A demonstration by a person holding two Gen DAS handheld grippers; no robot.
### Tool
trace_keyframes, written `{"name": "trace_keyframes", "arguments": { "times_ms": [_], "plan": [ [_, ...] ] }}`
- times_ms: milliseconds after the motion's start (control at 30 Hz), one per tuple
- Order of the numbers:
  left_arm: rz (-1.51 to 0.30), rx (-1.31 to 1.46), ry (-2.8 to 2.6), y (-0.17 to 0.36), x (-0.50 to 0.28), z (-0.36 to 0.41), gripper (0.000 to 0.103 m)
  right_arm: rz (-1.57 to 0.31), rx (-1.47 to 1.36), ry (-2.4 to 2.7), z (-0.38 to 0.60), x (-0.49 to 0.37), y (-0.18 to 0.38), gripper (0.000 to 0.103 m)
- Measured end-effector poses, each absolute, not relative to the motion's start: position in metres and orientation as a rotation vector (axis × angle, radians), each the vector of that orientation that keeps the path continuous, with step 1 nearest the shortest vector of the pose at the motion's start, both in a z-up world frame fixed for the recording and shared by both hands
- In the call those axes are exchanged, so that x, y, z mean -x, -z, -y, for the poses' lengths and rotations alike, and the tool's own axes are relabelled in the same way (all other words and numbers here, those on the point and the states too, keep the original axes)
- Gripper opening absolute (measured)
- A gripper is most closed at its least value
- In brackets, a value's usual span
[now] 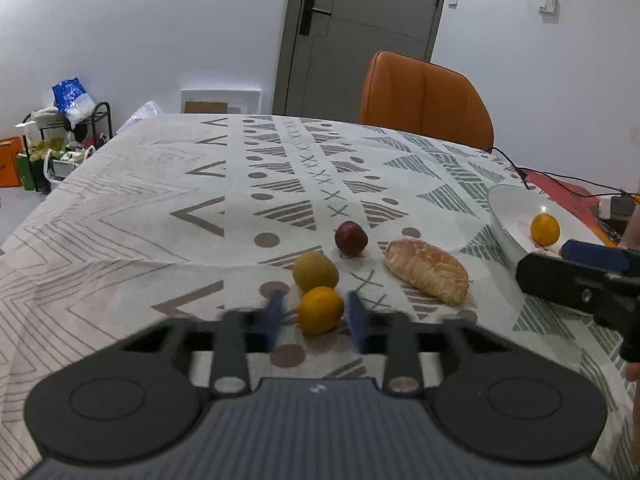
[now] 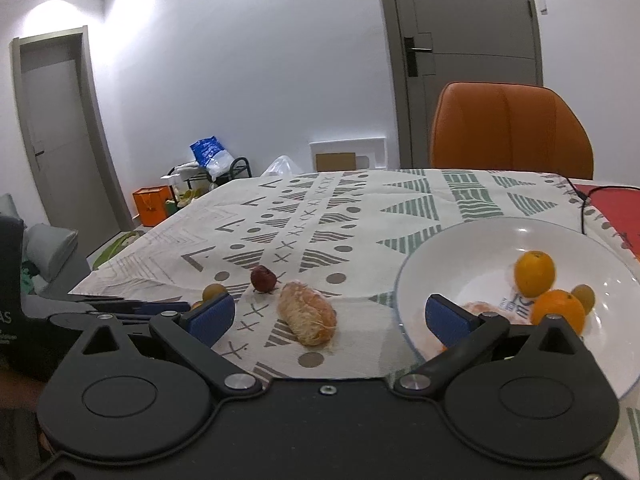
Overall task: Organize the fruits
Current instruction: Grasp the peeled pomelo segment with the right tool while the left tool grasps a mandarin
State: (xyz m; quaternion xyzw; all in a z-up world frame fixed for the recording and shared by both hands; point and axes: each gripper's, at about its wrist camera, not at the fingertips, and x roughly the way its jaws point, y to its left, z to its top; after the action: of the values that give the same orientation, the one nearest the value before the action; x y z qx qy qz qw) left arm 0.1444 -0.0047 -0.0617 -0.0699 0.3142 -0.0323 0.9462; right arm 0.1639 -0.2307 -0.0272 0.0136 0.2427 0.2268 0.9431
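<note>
Left gripper: jaws drawn narrow around an orange that rests on the patterned tablecloth. The blue pads are motion-blurred; whether they press the fruit cannot be told.

Just behind the orange, touching it or nearly so, lies a yellow-green round fruit. Farther back and slightly right sits a dark red fruit. To the right of these lies an oblong, fibrous peeled citrus piece.

Right gripper: jaws spread wide, empty. Its left pad stands over the cloth; its right pad stands over the near rim of the white bowl.

The bowl holds two oranges, one behind the other, a small yellow-green fruit at their right, and a pale peeled piece near the pad.

Beyond the table: an orange chair and a grey door.
</note>
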Motion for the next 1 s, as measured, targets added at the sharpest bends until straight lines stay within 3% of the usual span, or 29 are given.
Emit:
{"name": "trace_keyframes", "arguments": {
  "times_ms": [233,400,767,1000],
  "plan": [
    [-0.625,0.160,0.064,0.057,-0.138,-0.007,0.021,-0.495,-0.009,-0.492,0.217,-0.168,0.028,0.101],
    [-0.612,0.173,0.048,0.054,-0.135,-0.019,0.021,-0.511,0.011,-0.523,0.206,-0.177,0.028,0.085],
    [-0.584,0.214,0.010,0.048,-0.130,-0.043,0.022,-0.565,0.067,-0.525,0.187,-0.200,0.040,0.069],
    [-0.578,0.233,-0.013,0.047,-0.129,-0.057,0.022,-0.589,0.138,-0.508,0.174,-0.206,0.052,0.064]
  ]
}}
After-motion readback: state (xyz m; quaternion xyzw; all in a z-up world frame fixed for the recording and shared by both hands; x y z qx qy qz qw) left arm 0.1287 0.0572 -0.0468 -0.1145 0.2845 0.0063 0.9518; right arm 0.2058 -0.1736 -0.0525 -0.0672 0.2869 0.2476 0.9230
